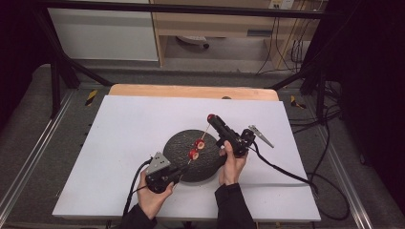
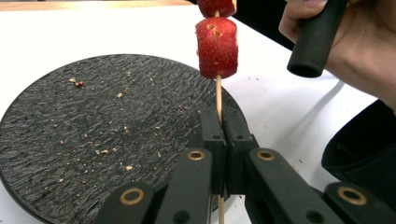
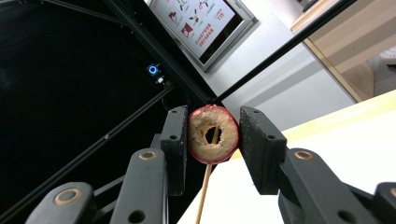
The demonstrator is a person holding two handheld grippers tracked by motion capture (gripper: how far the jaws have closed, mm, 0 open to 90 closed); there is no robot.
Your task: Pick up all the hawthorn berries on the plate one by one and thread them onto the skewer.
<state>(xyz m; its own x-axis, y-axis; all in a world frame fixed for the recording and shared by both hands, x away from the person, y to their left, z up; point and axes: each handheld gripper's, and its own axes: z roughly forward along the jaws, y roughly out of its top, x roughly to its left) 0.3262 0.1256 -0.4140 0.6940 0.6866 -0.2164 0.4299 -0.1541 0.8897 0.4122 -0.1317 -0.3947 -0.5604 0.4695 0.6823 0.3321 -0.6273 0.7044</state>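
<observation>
A thin wooden skewer (image 2: 218,100) slants up over a dark round plate (image 1: 184,140). My left gripper (image 2: 224,114) is shut on the skewer's lower end, near the plate's front edge (image 1: 177,175). Two red fruit pieces (image 1: 193,154) (image 1: 200,143) are threaded on the skewer; the nearer one (image 2: 216,46) is a pierced red chunk. My right gripper (image 1: 211,118) is at the skewer's far tip, shut on a red-skinned ring slice (image 3: 213,134). The skewer (image 3: 204,186) passes through the slice's centre hole.
The plate (image 2: 93,140) carries scattered crumbs and sits mid-table on a white sheet (image 1: 129,124). A wooden table edge (image 1: 191,90) lies behind. Cables (image 1: 286,171) trail off to the right. Black frame bars (image 1: 62,62) stand at the back corners.
</observation>
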